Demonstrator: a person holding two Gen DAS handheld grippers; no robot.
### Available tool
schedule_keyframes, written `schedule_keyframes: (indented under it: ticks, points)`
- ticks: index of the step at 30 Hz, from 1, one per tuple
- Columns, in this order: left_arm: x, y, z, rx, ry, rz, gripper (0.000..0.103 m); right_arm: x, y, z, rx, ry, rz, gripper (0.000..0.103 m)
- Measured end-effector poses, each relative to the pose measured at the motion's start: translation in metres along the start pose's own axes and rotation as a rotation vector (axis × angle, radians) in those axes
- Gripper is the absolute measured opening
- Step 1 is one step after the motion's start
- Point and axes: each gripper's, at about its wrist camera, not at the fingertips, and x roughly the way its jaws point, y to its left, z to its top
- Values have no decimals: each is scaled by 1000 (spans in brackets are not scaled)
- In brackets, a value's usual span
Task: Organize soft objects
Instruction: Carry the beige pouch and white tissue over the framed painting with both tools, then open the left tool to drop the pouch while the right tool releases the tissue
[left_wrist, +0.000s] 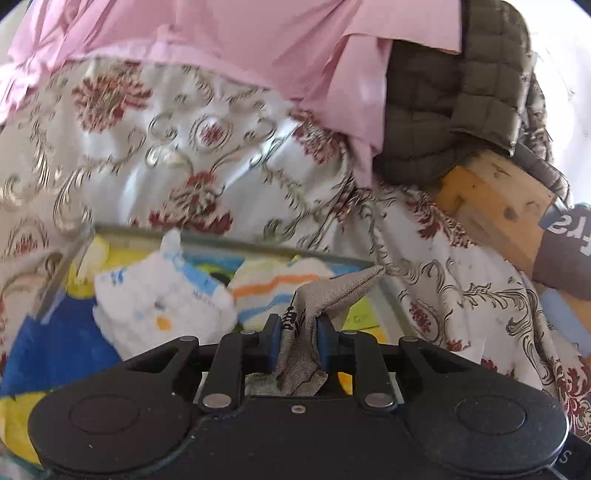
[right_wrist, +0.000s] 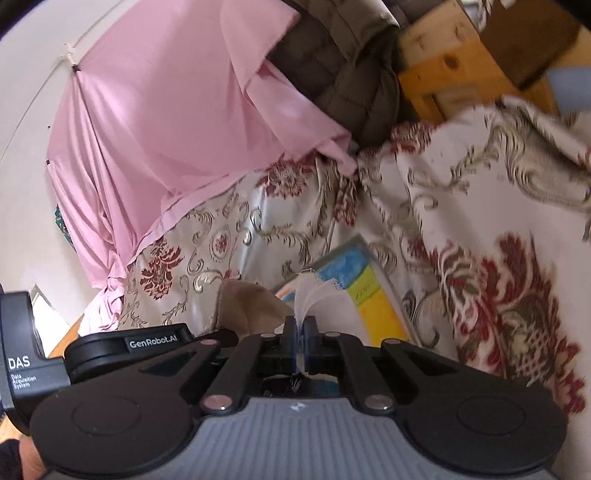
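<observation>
- The taupe sock (left_wrist: 325, 295) is thin knit: light, limp and stretchy. I'd judge it will droop and fold wherever it is unsupported, so a hold on a bunched part near the cuff should control it better than a pinch at the toe.
- It hangs above a clear tray (left_wrist: 236, 242) that lies on the floral cloth (left_wrist: 155, 147) and already holds a white sock with blue stripes (left_wrist: 162, 295) and a striped sock in orange and blue (left_wrist: 273, 288), both fluffy and rolled.
- The left claw (left_wrist: 295, 343) is clenched on the taupe sock, its blue pads (left_wrist: 272, 343) narrowly apart with fabric gathered between them and a loose end sticking up to the right.
- The right claw (right_wrist: 300, 332) is pinched almost completely together on a thin white fabric (right_wrist: 314, 295) that fans upward from the pads. It may be another sock or a light cloth; blur keeps me from telling.
- In the right wrist view the taupe sock (right_wrist: 247, 306) shows just left of that claw, beside the left device.
</observation>
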Motion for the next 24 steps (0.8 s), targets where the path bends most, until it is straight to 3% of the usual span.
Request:
schedule_keyframes:
  ticks: [11, 14, 18, 24]
  points:
    - [2, 28, 0, -93, 50, 74, 27, 13, 10, -11, -12, 99, 9, 10]
    - [0, 33, -1, -103, 52, 88, 35, 13, 15, -14, -28, 109, 10, 14]
    - [-6, 36, -2, -112, 54, 101, 47, 13, 17, -15, -38, 121, 6, 36]
    - [-18, 37, -6, -98, 50, 111, 67, 9, 22, -16, -60, 127, -9, 54]
